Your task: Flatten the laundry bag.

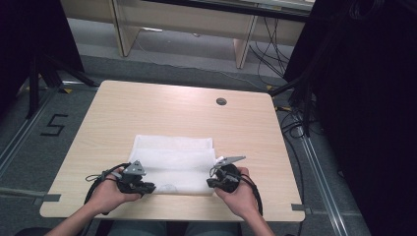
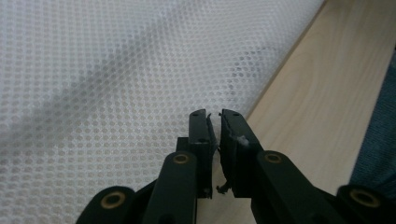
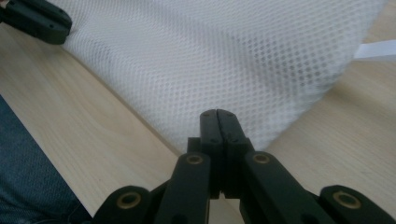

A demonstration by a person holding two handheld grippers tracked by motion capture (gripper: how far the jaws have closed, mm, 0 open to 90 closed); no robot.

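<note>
Left gripper view: left gripper point(image 2: 214, 116) jaws nearly together at white mesh cloth point(image 2: 116, 84) edge; right gripper point(image 3: 218, 114) jaws together at its corner.

Mesh cloth point(image 1: 172, 162) lies on the table point(image 1: 147, 108), near its front edge.

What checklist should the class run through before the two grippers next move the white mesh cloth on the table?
1. Left gripper at the white mesh cloth's near left corner: ok.
2. Left jaws closed on the cloth: cannot tell; a narrow gap shows.
3. Right gripper at the near right corner, jaws shut: ok.
4. Cloth actually caught between the right jaws: cannot tell.
5. Cloth lies flat, folded, wholly on the table: ok.
6. Tabletop beyond the cloth bare for a fold: ok.
</note>
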